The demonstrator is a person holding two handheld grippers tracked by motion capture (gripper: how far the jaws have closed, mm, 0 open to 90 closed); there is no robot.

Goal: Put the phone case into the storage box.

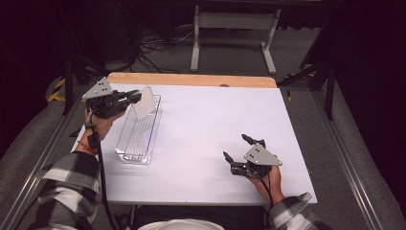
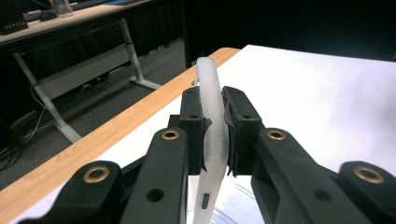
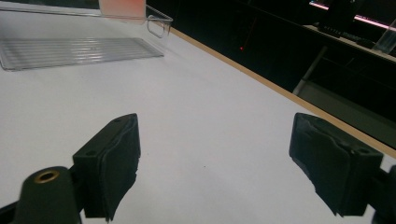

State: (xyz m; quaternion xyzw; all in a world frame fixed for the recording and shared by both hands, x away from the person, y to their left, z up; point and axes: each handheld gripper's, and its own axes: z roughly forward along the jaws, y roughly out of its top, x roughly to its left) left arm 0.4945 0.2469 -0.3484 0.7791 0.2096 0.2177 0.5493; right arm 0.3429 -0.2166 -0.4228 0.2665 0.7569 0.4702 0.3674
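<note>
The left gripper [image 1: 135, 97] pinches a white panel [image 1: 143, 102] edge-on above the clear tray's [image 1: 136, 154] far end; the right gripper [image 1: 237, 149] rests spread wide on the table [image 1: 201, 120]. A thin-edge grip may let the panel twist or slip.

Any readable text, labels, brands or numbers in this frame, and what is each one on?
"METTER" or similar, white on a dark object on the far desk, left gripper view: too blurred to be sure.
White lettering on a dark device on the far bench, right gripper view: too small to read.
Nothing else legible.
</note>
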